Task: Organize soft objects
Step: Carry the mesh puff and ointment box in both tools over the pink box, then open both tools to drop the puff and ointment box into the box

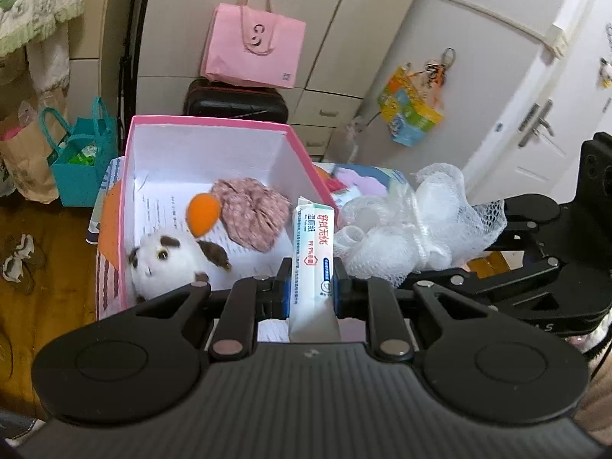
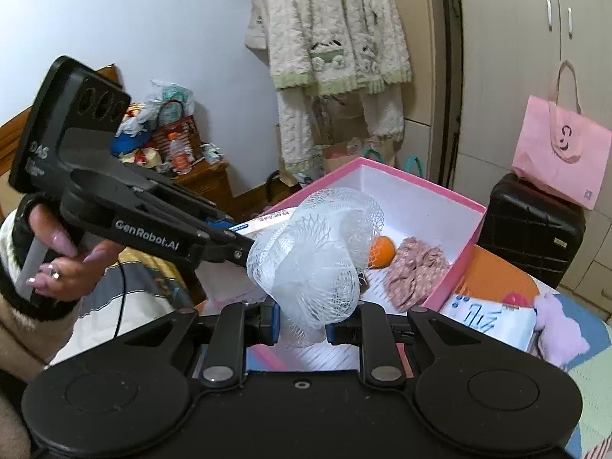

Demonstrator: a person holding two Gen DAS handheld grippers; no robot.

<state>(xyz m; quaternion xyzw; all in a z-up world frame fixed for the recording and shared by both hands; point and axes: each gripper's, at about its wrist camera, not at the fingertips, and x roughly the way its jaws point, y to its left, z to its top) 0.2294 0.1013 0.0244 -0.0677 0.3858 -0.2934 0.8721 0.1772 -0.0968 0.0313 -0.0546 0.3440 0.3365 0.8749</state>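
Observation:
My left gripper (image 1: 310,281) is shut on a slim white pack of wet tissues (image 1: 313,252), held upright above the near right corner of an open pink box (image 1: 206,124). Inside the box lie a white plush dog (image 1: 168,260), an orange ball (image 1: 203,214) and a pinkish knitted bundle (image 1: 252,214). My right gripper (image 2: 302,325) is shut on a white mesh bath puff (image 2: 317,260), held above the box's near edge (image 2: 451,287). The puff (image 1: 405,225) and the right gripper also show at the right of the left wrist view. A hand (image 2: 65,264) holds the left gripper's handle.
A black suitcase (image 1: 237,101) with a pink paper bag (image 1: 254,49) on it stands behind the box. Teal bags (image 1: 82,157) stand on the floor to the left. A purple plush (image 2: 558,325) and a tissue pack (image 2: 493,317) lie on the mat right of the box.

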